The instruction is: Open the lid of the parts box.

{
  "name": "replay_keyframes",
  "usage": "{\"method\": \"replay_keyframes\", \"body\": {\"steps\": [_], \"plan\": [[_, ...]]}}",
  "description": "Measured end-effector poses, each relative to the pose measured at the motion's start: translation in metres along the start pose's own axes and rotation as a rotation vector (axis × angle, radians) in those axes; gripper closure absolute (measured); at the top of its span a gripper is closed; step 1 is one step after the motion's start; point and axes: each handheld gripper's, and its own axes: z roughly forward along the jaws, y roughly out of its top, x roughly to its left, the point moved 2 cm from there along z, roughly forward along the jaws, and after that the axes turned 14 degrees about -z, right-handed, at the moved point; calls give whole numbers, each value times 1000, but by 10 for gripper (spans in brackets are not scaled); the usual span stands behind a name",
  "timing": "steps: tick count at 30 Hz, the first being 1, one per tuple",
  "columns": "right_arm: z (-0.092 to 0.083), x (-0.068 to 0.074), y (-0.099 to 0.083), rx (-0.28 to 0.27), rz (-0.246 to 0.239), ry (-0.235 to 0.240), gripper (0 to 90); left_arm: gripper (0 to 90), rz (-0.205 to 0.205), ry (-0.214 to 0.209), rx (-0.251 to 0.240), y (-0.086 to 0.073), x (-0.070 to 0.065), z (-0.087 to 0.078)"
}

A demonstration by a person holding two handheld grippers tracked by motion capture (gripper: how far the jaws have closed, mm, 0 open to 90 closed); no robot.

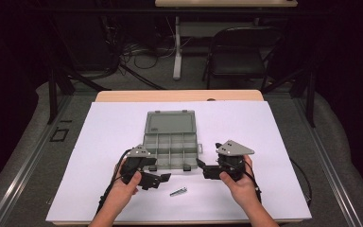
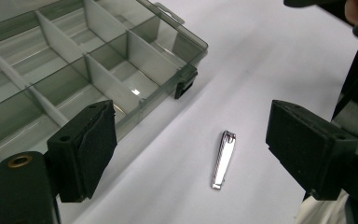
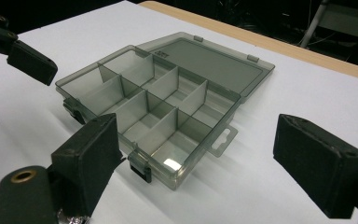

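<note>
A smoky grey compartment box (image 1: 170,144) lies on the white sheet with its lid (image 1: 170,122) folded back flat; its compartments look empty. A small metal nail clipper (image 1: 178,191) lies on the sheet in front of the box, between the two hands. My left gripper (image 1: 164,178) is held low at the box's front left corner and points right; its jaws stand open, and the nail clipper (image 2: 223,159) lies on the sheet beyond them. My right gripper (image 1: 200,164) sits at the box's front right, open, facing the box (image 3: 121,112) with nothing between its pads.
The white sheet (image 1: 274,156) covers a wooden table (image 1: 179,96). Behind the table stand a black folding chair (image 1: 238,56) and another table's leg (image 1: 177,47), with cables on the floor. The left gripper's jaw (image 3: 30,60) shows at the right gripper view's top left.
</note>
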Motion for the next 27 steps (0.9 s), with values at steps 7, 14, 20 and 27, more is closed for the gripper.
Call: {"method": "replay_keyframes", "body": {"steps": [7,14,20,27], "plan": [[-1,3,-5,25,-15,-4,143,164,28,-22,59,0,-10,6],[-5,5,-5,24,-24,3,143,154,29,-97,137,-3,-14,11],[-6,3,-2,8,-23,-5,144,142,68,-81,229,-5,-19,23],[-4,4,-2,12,-29,2,145,216,126,-28,273,-5,-29,40]]}}
